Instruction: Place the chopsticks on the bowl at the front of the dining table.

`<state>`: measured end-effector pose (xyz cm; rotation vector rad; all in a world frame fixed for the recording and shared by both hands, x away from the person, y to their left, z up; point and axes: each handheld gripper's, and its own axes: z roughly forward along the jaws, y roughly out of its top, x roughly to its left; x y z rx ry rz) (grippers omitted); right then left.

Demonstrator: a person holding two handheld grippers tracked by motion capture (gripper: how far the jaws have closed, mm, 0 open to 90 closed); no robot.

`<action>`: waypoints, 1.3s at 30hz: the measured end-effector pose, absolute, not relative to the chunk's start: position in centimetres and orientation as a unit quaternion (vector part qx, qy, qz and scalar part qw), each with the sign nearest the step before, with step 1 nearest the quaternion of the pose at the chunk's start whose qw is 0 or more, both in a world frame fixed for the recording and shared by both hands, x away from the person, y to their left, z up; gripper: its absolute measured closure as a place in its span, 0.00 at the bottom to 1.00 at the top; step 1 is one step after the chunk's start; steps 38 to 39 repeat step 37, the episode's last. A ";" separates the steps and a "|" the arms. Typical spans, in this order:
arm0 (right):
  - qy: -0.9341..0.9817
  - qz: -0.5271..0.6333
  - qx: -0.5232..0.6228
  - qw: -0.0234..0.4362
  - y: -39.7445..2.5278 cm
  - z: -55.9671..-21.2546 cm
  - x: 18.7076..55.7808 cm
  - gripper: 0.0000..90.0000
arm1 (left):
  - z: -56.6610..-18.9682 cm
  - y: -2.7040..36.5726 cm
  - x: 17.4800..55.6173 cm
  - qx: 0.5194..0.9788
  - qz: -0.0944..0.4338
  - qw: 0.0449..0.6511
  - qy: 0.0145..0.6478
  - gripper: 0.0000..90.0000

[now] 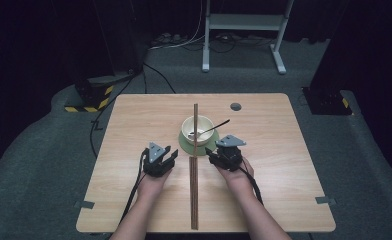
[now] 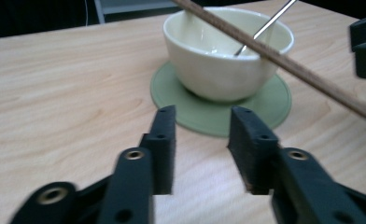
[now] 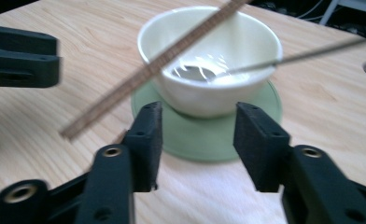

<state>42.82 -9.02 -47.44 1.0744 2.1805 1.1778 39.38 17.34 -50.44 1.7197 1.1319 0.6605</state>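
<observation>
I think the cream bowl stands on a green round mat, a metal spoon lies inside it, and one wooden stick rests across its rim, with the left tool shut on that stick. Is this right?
Not quite. The left tool is open and holds nothing, as the left gripper view shows. The rest is right: the cream ceramic bowl stands on the green round mat, with the metal spoon inside and the wooden stick across its rim.

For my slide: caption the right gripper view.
Open right gripper faces a cream bowl on a green coaster, wooden stick across its rim.

A cream bowl sits upright on a green coaster. A spoon leans inside the bowl, and a wooden stick rests across its rim.
</observation>
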 end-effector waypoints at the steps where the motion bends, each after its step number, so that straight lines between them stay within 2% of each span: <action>1: 0.786 0.426 0.393 0.216 -9.5 -47.6 42.6 0.53 | -50.5 17.5 39.1 0.705 0.266 0.468 0.462 0.61; 9: 0.787 0.388 0.433 0.206 -13.8 -50.2 41.3 0.42 | -51.6 19.2 37.3 0.732 0.251 0.433 0.462 0.41; 11: 0.786 0.376 0.446 0.202 -15.4 -50.7 41.1 0.41 | -51.4 20.5 36.5 0.750 0.257 0.399 0.460 0.40; 12: 0.786 0.367 0.455 0.200 -16.3 -50.9 41.1 0.39 | -51.6 20.8 36.1 0.739 0.258 0.409 0.469 0.39; 14: 0.785 0.354 0.468 0.200 -18.1 -51.1 40.8 0.39 | -51.6 22.3 35.3 0.754 0.261 0.382 0.466 0.39; 18: 0.776 0.340 0.491 0.203 -22.3 -51.7 39.8 0.40 | -52.5 25.1 33.5 0.760 0.241 0.346 0.495 0.35; 21: 0.766 0.333 0.507 0.212 -25.7 -52.1 39.0 0.40 | -52.6 27.0 32.0 0.755 0.247 0.328 0.511 0.32; 25: 0.761 0.327 0.514 0.224 -29.2 -52.1 38.0 0.38 | -52.8 29.5 30.5 0.744 0.232 0.320 0.539 0.16; 26: 0.762 0.324 0.513 0.226 -29.7 -52.1 37.9 0.36 | -52.9 29.9 30.3 0.737 0.232 0.323 0.547 0.14; 29: 0.762 0.332 0.513 0.214 -30.6 -52.1 37.9 0.31 | -53.1 30.2 30.1 0.730 0.236 0.327 0.552 0.14; 31: 0.765 0.319 0.512 0.228 -30.2 -52.2 37.8 0.28 | -53.1 30.0 30.2 0.729 0.238 0.324 0.554 0.13; 39: 0.755 0.315 0.528 0.225 -30.1 -52.1 37.8 0.25 | -53.0 30.0 30.1 0.729 0.240 0.326 0.552 0.17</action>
